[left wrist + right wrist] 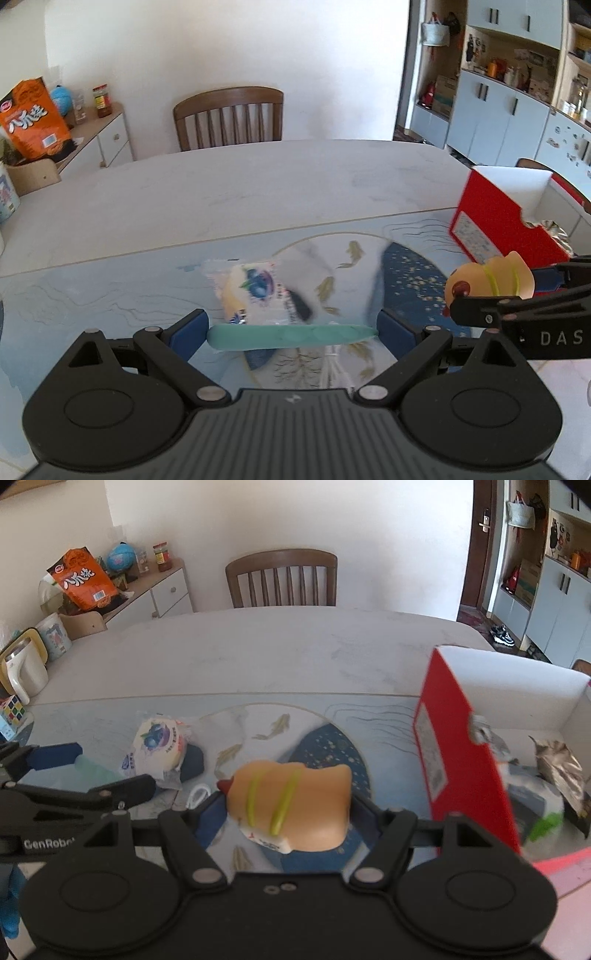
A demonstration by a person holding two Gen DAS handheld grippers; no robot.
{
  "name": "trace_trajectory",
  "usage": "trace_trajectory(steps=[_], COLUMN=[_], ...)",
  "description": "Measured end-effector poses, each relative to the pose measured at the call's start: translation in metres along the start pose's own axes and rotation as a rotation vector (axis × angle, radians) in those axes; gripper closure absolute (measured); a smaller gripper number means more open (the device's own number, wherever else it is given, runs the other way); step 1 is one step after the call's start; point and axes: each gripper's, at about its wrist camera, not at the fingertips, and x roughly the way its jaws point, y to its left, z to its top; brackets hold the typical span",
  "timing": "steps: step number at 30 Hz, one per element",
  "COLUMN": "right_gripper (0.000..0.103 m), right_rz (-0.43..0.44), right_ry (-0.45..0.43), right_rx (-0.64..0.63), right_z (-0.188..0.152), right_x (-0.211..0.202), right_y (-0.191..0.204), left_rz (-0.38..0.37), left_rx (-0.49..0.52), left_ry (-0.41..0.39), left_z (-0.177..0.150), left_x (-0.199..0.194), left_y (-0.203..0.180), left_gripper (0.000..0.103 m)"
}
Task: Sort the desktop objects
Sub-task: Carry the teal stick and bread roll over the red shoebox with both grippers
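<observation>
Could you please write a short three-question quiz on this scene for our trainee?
1. True or false: the left gripper holds a teal stick crosswise between its fingers.
2. What does the right gripper hold? A) hot dog toy B) globe C) cube
3. Which side of the hot dog toy is the red box on in the right wrist view?

Key: 1 true; 2 A; 3 its right.
</observation>
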Motion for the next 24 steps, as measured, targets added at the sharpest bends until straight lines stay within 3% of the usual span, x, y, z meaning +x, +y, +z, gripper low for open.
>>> trace_trajectory(steps=[11,24], right_gripper=[0.031,0.031], right_rz=[0.021,-0.005], right_ry=[0.009,-0.001], right_rx=[0.031,0.050], right_z=[-0.011,-0.019], right_x=[-0.044,-0.089], right_y=[-0.023,-0.062], left_rz=[-0.062,-0.154], left_rx=[0.059,0.184], left_ry=[0.019,-0.029], left_z=[0.011,0.031], left_x=[-0.024,-0.052], left_y=[-0.026,-0.079], left_gripper=[0.005,0.005])
